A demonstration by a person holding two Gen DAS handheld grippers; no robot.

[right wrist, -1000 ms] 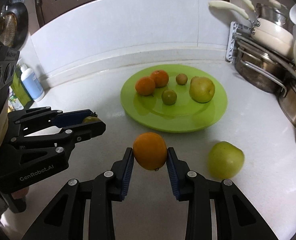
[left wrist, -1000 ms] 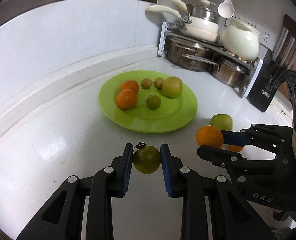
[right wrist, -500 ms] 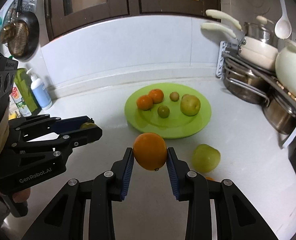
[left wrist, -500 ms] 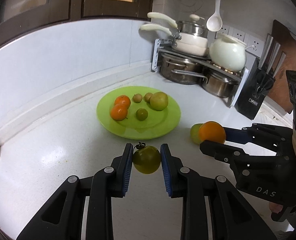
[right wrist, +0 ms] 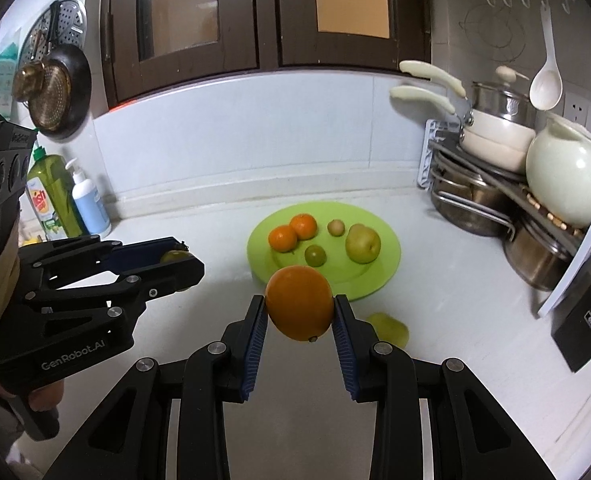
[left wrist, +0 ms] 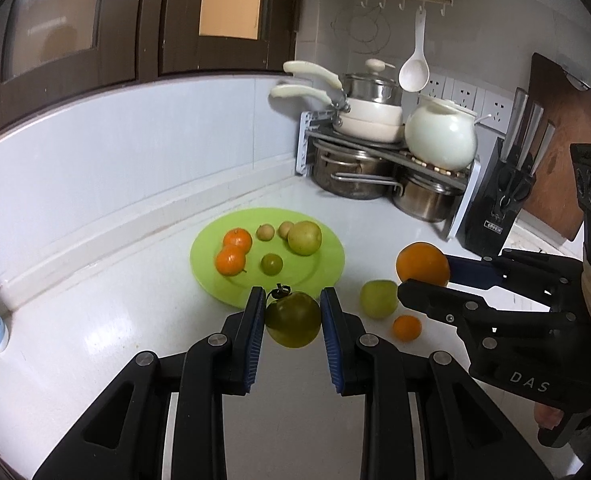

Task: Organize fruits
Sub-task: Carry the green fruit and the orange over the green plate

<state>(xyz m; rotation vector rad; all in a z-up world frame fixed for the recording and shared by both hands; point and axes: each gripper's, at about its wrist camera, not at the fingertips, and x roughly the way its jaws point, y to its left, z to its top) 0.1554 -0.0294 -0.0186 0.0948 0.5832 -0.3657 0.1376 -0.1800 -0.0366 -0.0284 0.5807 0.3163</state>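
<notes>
My left gripper (left wrist: 291, 322) is shut on a dark green tomato (left wrist: 293, 320) with a stem, held above the white counter. My right gripper (right wrist: 299, 316) is shut on a large orange (right wrist: 299, 308), also held in the air; it shows at the right of the left wrist view (left wrist: 422, 265). A lime green plate (left wrist: 323, 276) (right wrist: 383, 272) lies beyond both, holding two small oranges (left wrist: 233, 250), a green fruit (left wrist: 271, 264), a pear (left wrist: 304, 238) and two small brown fruits. A green apple (left wrist: 378, 298) and a small orange (left wrist: 406, 327) lie on the counter right of the plate.
A rack with steel pots, white pans and a white jug (left wrist: 441, 138) stands in the back right corner. A black knife block (left wrist: 503, 204) is beside it. Soap bottles (right wrist: 69, 200) stand at the far left by the wall.
Both grippers have risen and pulled back from the plate with their fruits still held. The plate and counter fruits look smaller and farther, and the small orange on the counter has come into view.
</notes>
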